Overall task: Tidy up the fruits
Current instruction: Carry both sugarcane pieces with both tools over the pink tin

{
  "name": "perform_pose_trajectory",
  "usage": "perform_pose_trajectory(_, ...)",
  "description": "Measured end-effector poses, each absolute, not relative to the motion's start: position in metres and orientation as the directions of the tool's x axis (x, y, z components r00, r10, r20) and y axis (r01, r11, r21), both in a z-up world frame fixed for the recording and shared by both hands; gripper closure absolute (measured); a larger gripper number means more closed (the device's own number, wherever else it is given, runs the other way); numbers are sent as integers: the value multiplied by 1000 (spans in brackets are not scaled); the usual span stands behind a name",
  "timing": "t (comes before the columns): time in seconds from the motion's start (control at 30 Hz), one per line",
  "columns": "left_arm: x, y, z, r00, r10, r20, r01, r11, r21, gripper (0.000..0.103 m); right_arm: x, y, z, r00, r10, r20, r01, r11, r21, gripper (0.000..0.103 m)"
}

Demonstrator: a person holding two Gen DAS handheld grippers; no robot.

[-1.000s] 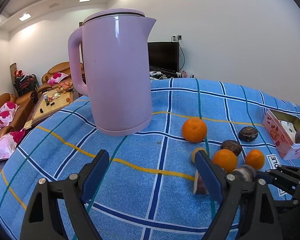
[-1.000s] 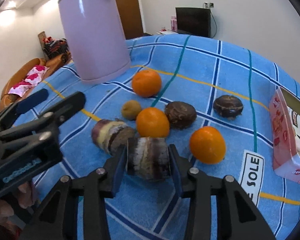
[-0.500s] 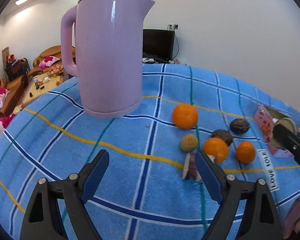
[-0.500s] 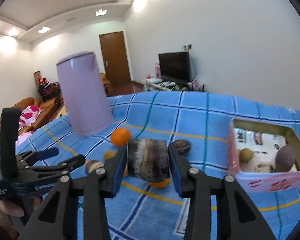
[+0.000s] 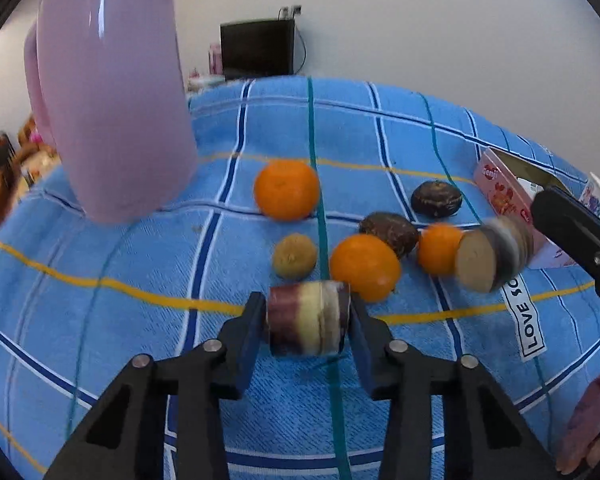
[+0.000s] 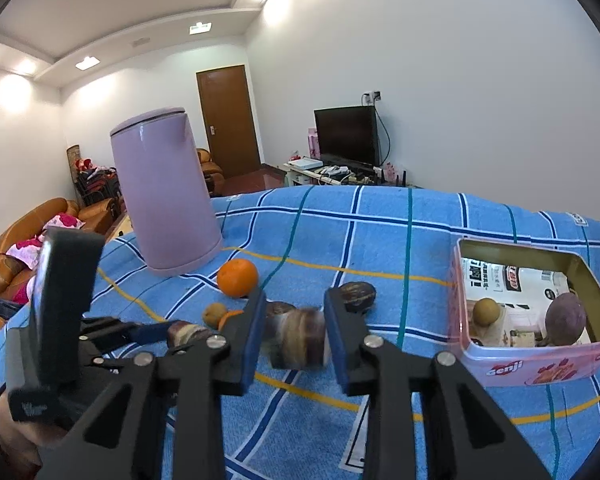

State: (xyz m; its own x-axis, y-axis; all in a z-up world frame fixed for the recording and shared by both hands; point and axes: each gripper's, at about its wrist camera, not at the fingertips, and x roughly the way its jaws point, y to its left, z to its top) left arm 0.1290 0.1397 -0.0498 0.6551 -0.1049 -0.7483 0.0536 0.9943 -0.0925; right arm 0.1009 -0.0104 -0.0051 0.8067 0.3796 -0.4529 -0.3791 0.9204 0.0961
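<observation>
My left gripper (image 5: 307, 322) is shut on a purple-and-cream sugarcane piece (image 5: 308, 318) resting low over the blue checked cloth (image 5: 140, 280). My right gripper (image 6: 294, 338) is shut on a second, blurred sugarcane piece (image 6: 300, 342), held above the cloth; it also shows in the left wrist view (image 5: 494, 254). Behind lie three oranges (image 5: 287, 189), (image 5: 365, 266), (image 5: 438, 250), a small brown fruit (image 5: 294, 256) and two dark fruits (image 5: 388, 232), (image 5: 436, 199). The pink tin box (image 6: 536, 356) at right holds a brown fruit (image 6: 486, 311) and a purple one (image 6: 565, 316).
A tall pink kettle (image 5: 108, 112) stands on the cloth at back left, close to the far orange. The pink tin also shows at the right edge of the left wrist view (image 5: 500, 192). Beyond the table are a TV (image 6: 346, 134), a door and sofas.
My left gripper moved forward and shut on the sugarcane piece on the cloth. My right gripper lifted its sugarcane piece and carried it right, towards the pink tin.
</observation>
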Motion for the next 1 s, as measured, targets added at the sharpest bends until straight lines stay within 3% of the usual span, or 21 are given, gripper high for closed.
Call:
perform_pose_trajectory(0.13,128,141,-52,655,-113,-747,48,993,-108,65,107,-12,-10,776,405,-483,-390,911,136,70)
perform_pose_trajectory(0.23,123,143,-48,682,-98,-725,21,993,-114,65,109,-30,-6,771,448,-452,-390,894,222,67)
perform_pose_trajectory(0.27,121,146,-46,695,-100,-712,15,992,-125,65,109,-37,-5,770,462,-441,-388,887,252,62)
perform_pose_trajectory(0.33,114,153,-40,730,-95,-677,-9,989,-149,65,111,-54,-5,764,484,-427,-365,869,333,23)
perform_pose_trajectory(0.4,107,161,-36,758,-88,-646,-34,984,-173,65,111,-68,-7,747,517,-419,-356,842,405,17)
perform_pose_trajectory(0.53,100,172,-31,790,-86,-608,-61,974,-217,65,101,-75,-13,674,567,-473,-389,817,425,17)
perform_pose_trajectory(0.7,102,168,-30,789,-84,-608,-48,979,-198,65,84,-59,-34,599,469,-649,-416,875,249,18)
perform_pose_trajectory(0.8,98,162,-26,807,-77,-585,-29,985,-170,65,88,-45,-48,530,437,-727,-440,874,204,36)
perform_pose_trajectory(0.87,95,158,-24,818,-66,-572,-24,989,-149,65,91,-41,-52,522,401,-752,-440,883,165,41)
perform_pose_trajectory(0.93,93,155,-23,822,-54,-567,-24,991,-130,65,93,-35,-53,527,359,-770,-441,890,114,56)
perform_pose_trajectory(1.0,93,154,-23,824,-43,-565,-26,993,-113,65,91,-34,-53,533,340,-775,-449,890,81,56)
